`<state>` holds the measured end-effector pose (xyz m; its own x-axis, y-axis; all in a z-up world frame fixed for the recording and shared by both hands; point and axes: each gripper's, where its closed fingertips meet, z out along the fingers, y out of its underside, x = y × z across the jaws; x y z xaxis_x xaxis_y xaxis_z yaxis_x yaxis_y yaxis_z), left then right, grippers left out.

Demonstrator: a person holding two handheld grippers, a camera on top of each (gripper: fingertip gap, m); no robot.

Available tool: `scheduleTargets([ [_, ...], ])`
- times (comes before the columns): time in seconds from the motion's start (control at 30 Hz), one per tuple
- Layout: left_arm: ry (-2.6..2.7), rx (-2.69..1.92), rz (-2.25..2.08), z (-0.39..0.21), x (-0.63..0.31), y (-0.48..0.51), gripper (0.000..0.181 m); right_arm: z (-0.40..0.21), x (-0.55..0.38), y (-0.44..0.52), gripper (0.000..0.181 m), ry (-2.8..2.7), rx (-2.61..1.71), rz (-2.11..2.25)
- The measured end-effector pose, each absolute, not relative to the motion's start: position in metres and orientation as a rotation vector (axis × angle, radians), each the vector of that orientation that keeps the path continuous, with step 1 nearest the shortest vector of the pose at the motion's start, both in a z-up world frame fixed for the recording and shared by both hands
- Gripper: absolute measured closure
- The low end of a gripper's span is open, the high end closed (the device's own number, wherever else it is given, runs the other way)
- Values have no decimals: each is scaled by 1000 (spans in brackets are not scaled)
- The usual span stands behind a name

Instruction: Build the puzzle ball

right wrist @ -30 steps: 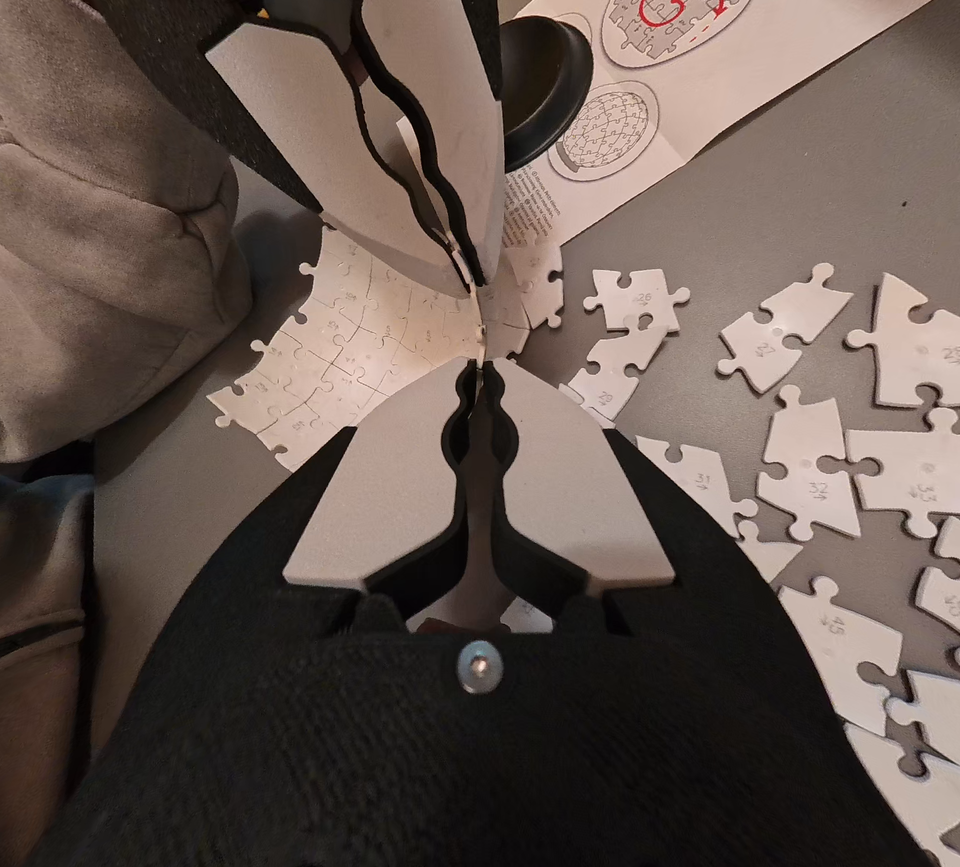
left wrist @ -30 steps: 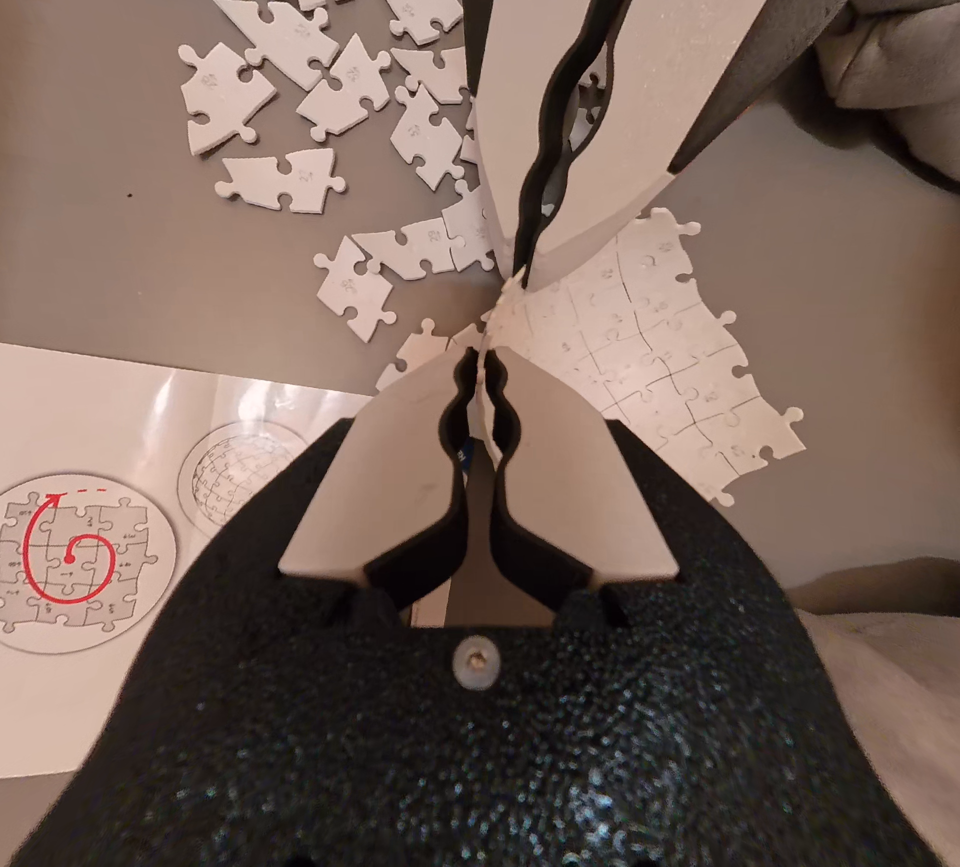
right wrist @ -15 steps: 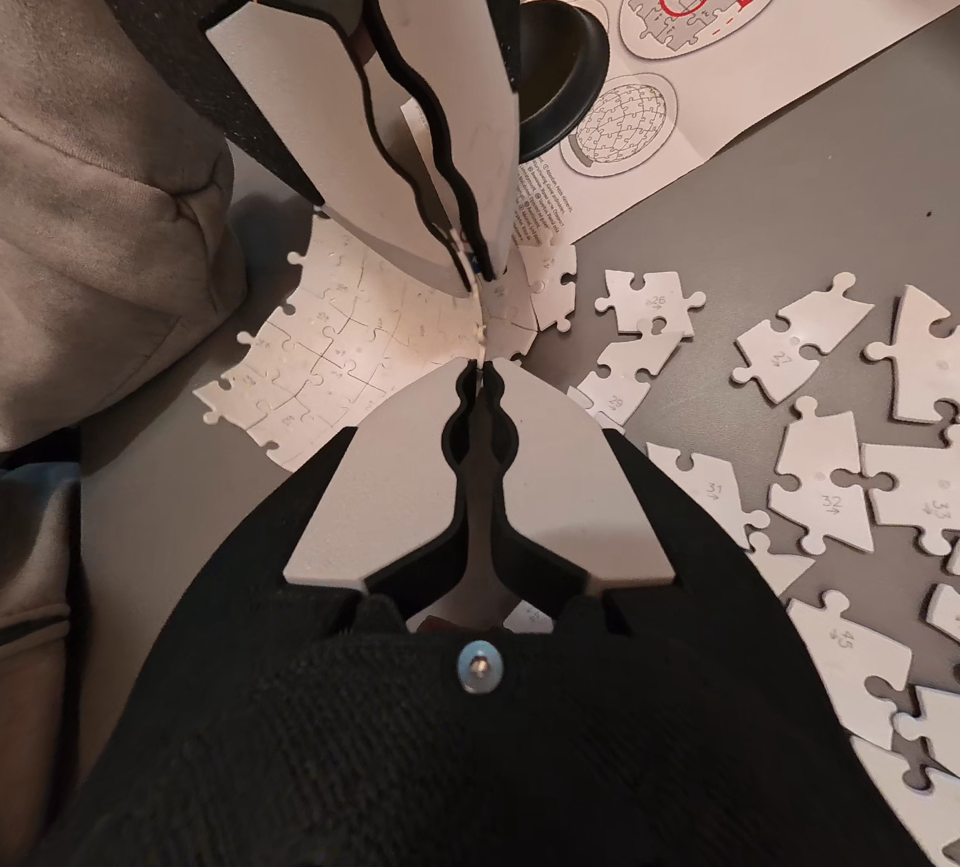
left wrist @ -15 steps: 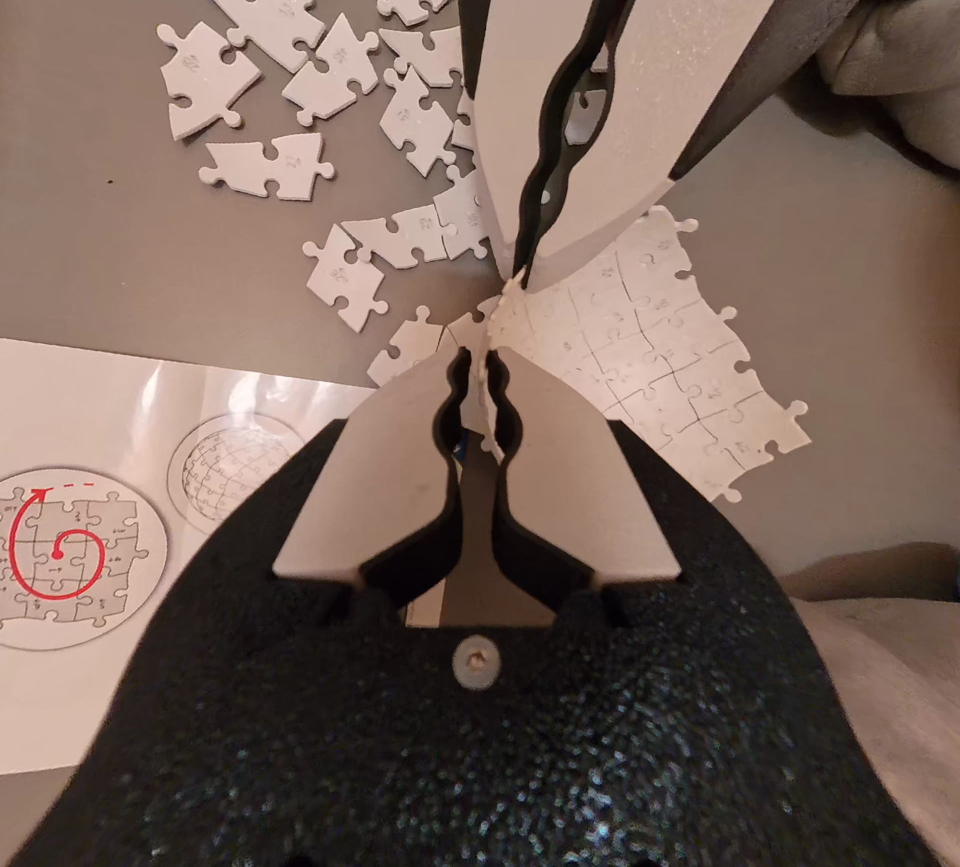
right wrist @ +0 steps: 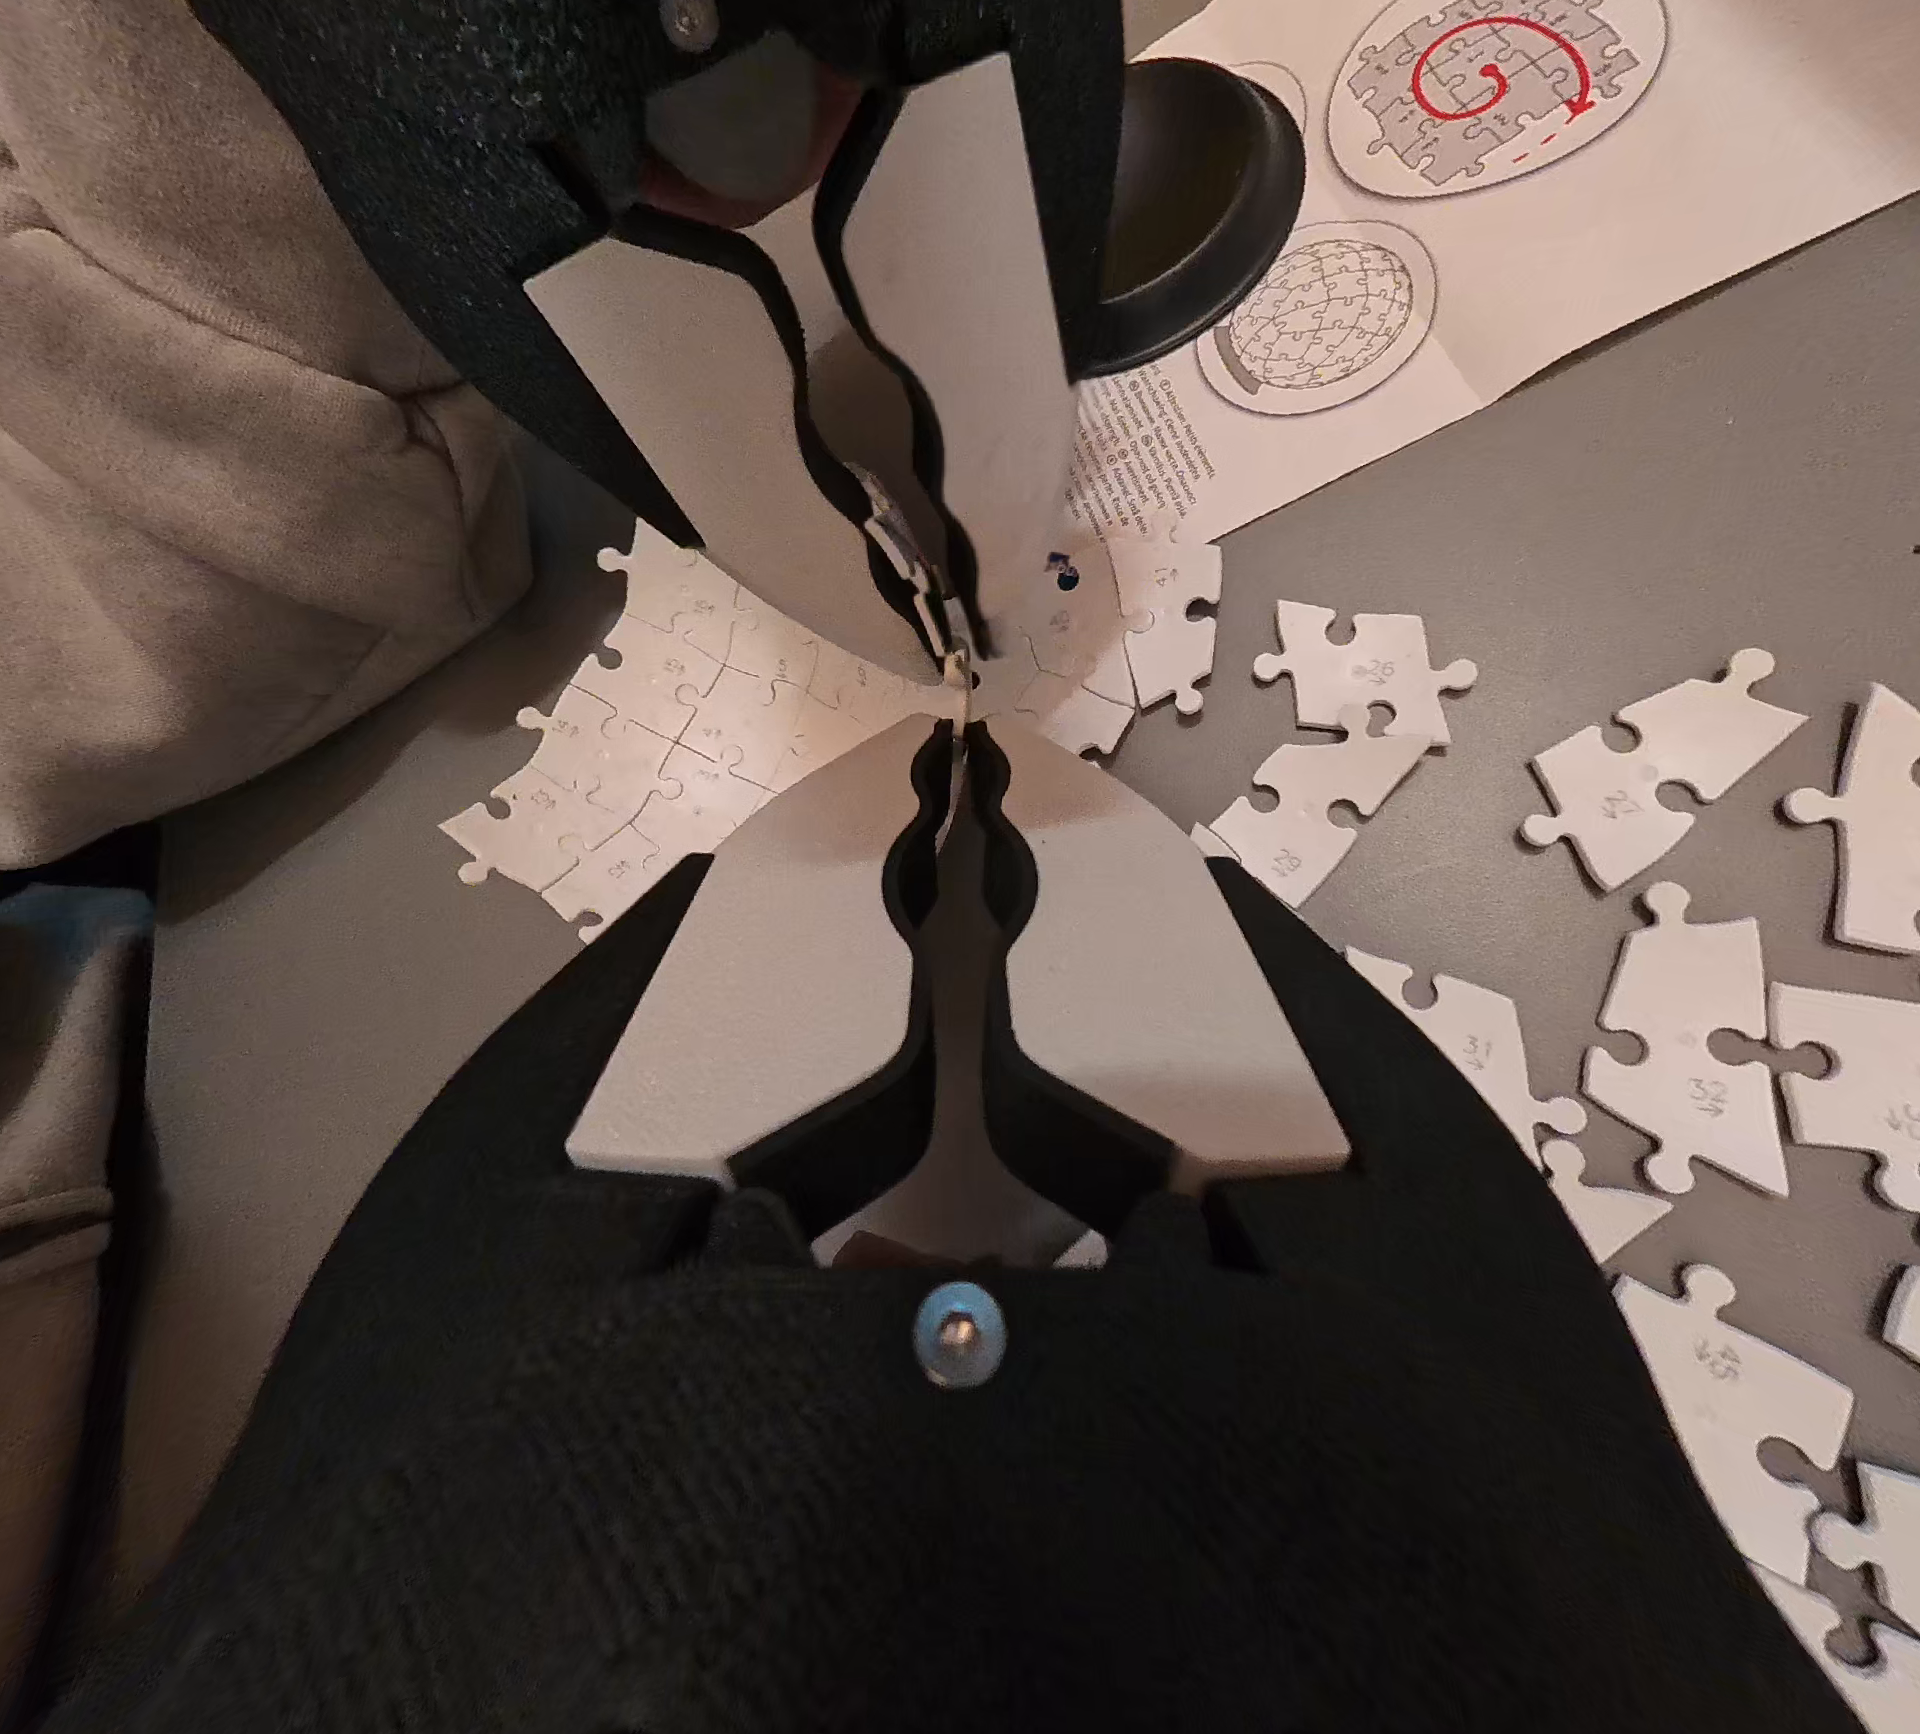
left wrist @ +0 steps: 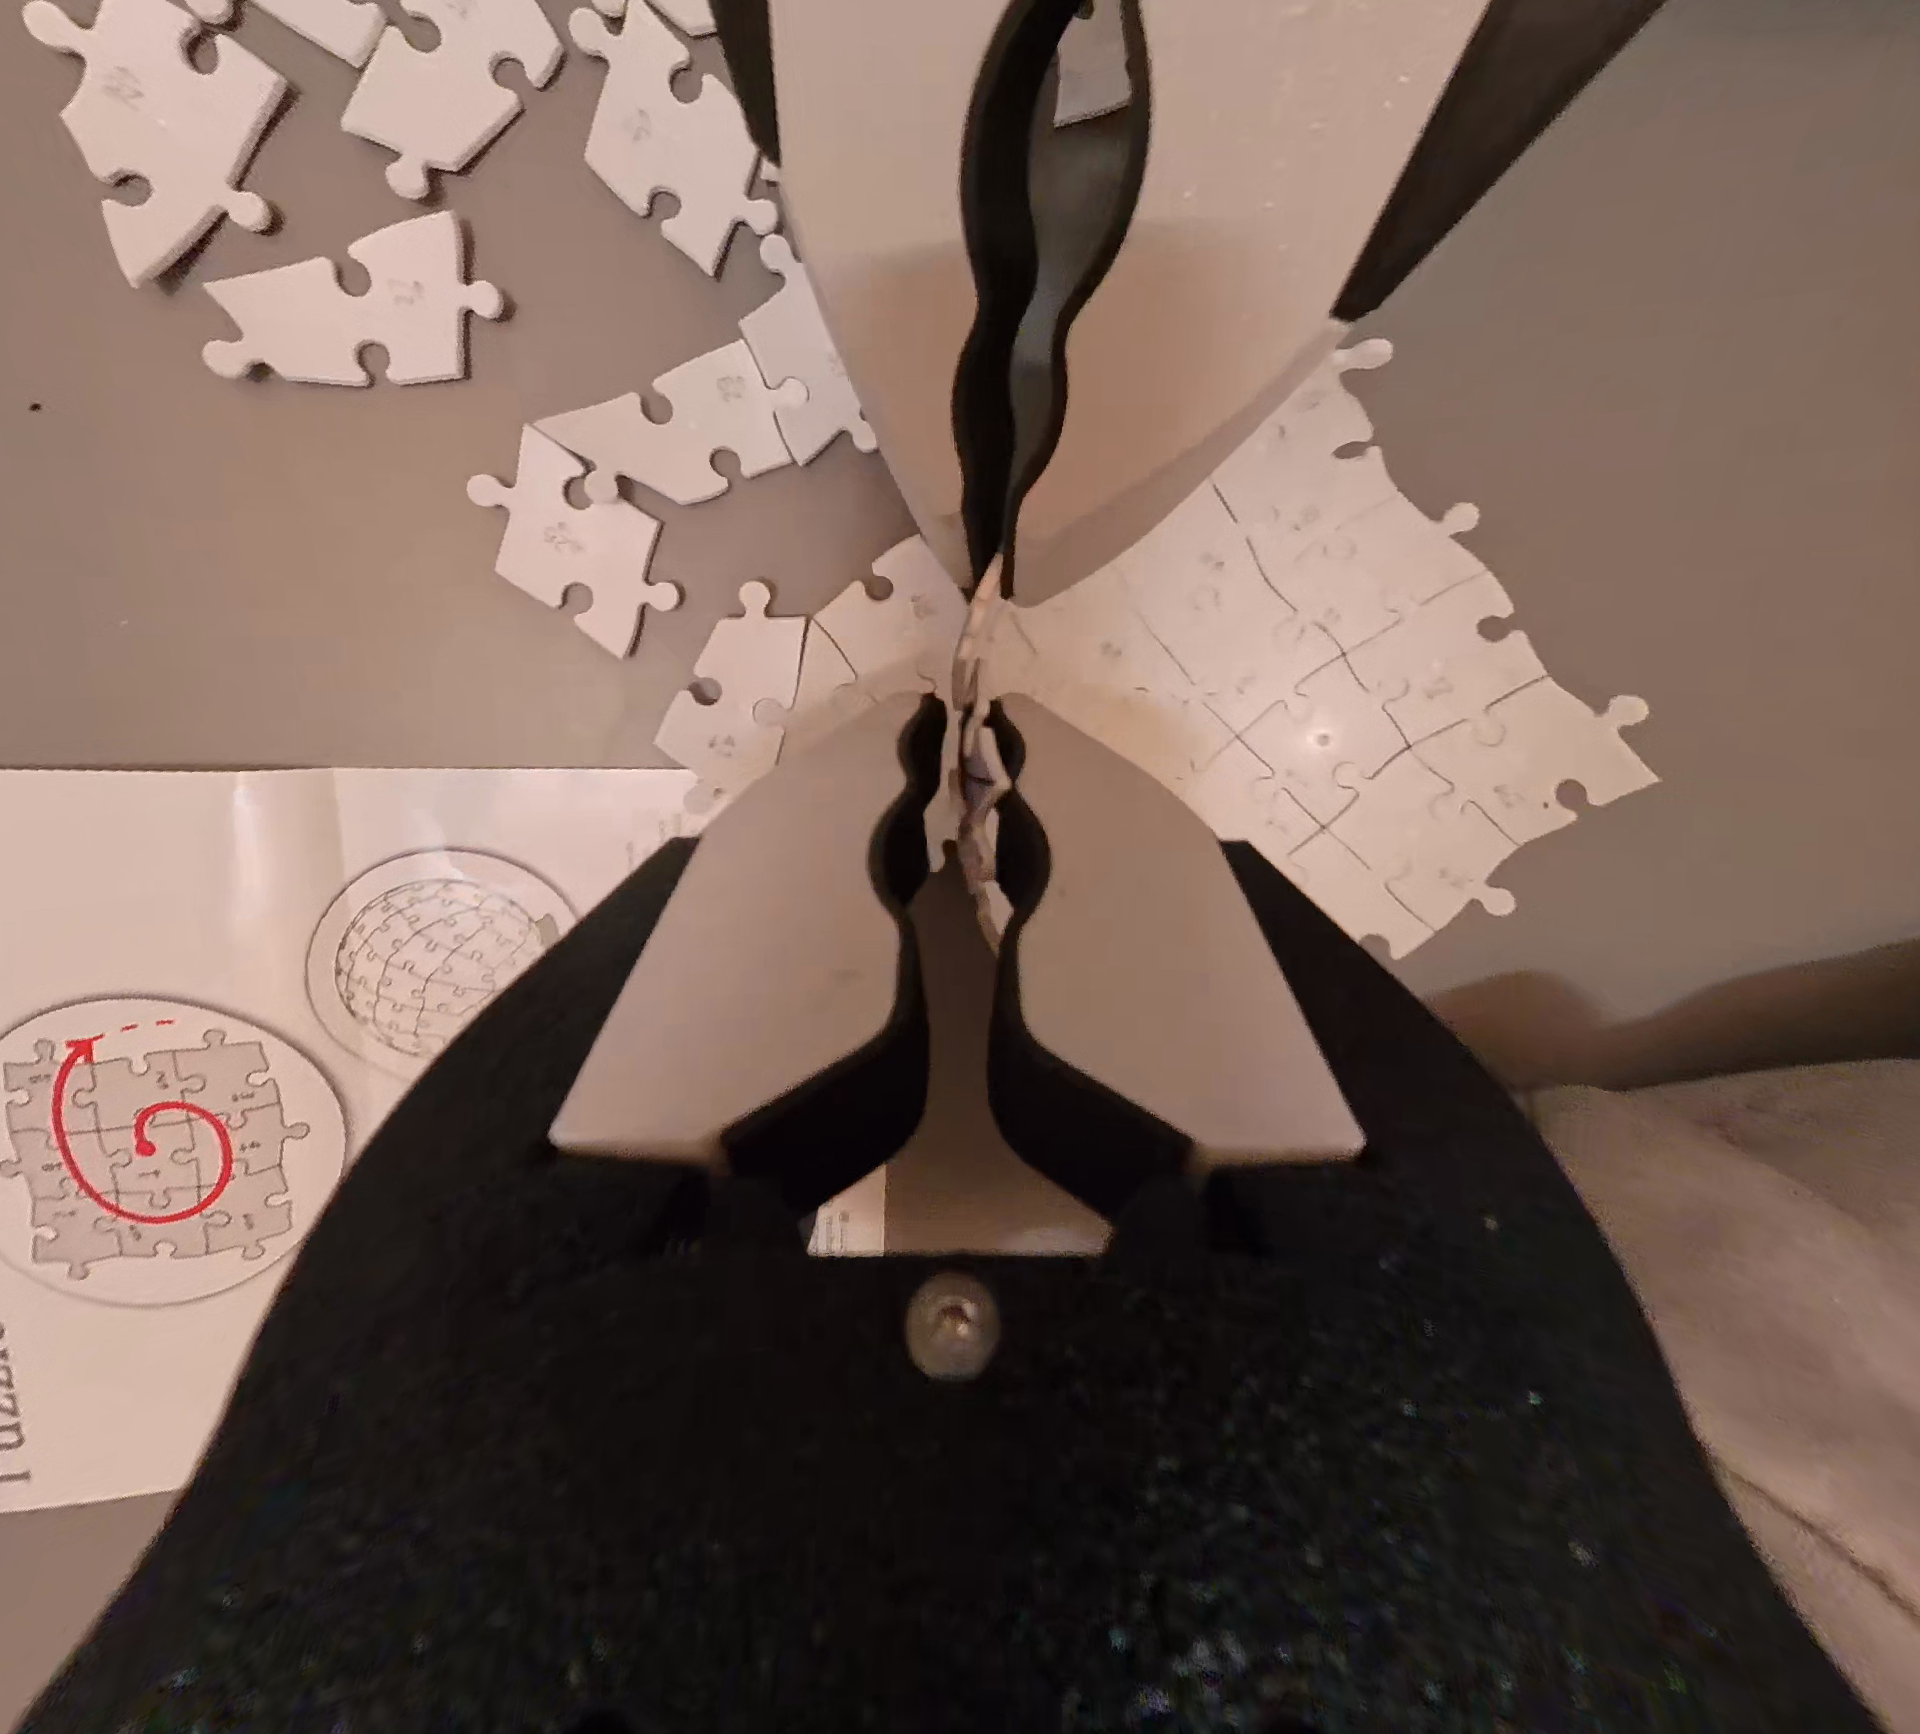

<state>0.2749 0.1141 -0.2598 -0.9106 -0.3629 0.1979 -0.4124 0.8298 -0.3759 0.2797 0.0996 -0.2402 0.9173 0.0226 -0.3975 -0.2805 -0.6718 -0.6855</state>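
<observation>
Left gripper point(left wrist: 971, 728) and right gripper point(right wrist: 961, 734) meet tip to tip, each clamped on the joined puzzle sheet point(left wrist: 1351, 666) held above the grey table point(left wrist: 260, 593); loose pieces point(left wrist: 353, 313) lie at ten o'clock.

Curved white puzzle section point(left wrist: 1340, 708), partly assembled

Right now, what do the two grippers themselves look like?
Both match: the left gripper and right gripper have rough, speckled black bodies, one silver screw at centre, and two pale grey pointed fingers lined with wavy black pads. No cables show.
</observation>
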Motion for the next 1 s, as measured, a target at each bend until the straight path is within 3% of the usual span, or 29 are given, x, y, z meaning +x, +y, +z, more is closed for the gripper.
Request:
scheduleTargets([
  [0.03,-2889,608,637,-260,274,114,176,-240,279,99,178,176,-2261,482],
  [0.4,-2807,619,735,-259,274,113,177,-239,279,99,178,98,-2261,430],
  [0.73,-2778,613,760,-259,273,113,178,-237,274,103,161,144,-2232,502],
  [1.0,-2781,612,742,-261,272,115,178,-244,276,105,177,167,-2266,470],
])
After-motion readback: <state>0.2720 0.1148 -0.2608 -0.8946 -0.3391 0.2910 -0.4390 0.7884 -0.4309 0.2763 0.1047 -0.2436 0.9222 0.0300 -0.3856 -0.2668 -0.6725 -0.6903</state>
